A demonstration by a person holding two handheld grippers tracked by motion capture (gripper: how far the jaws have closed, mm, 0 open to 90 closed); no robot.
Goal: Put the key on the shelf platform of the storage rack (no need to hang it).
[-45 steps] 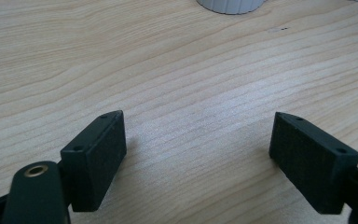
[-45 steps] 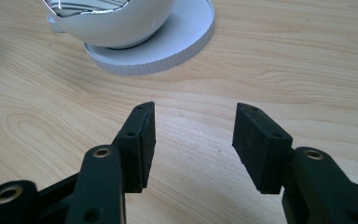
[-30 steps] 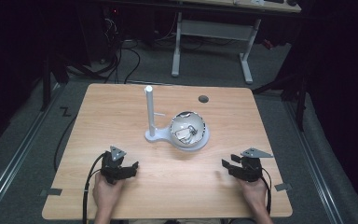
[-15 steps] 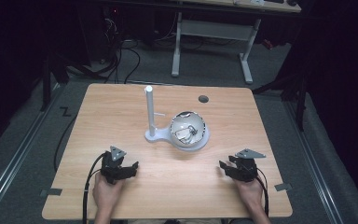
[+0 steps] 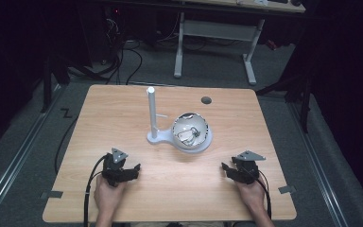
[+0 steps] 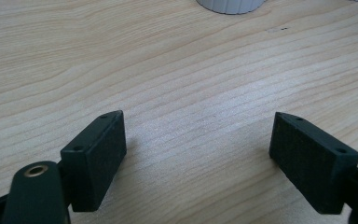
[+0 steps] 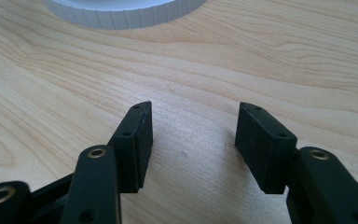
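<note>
Between the pads of the left gripper [image 6: 198, 154] lies bare wood only; the jaws stand wide apart and grasp nothing, and the same holds for the right gripper [image 7: 193, 140], whose jaws are released with a somewhat narrower gap; both rest low over the near part of the wooden table [image 5: 123, 104], one near each front corner, each held by a hand entering from the near edge; ahead of both, toward the middle of the table, sits the white bowl [image 5: 192, 133], its ribbed rim visible at the top of the right gripper view [image 7: 121, 16] and, smaller, at the top of the left gripper view [image 6: 228, 5]; the bowl lies forward and inward of each gripper, well apart from both sets of pads; judged from the high view, the right gripper is slightly the nearer; the bowl is round and offers no long axis of its own, its mouth facing upward with small metallic contents that are too small to identify; just beside it on the left, touching or nearly touching, stands the white stand [image 5: 152, 116], its long axis vertical, a short peg projecting toward the bowl; the coming approach therefore appears to run forward and inward.
</note>
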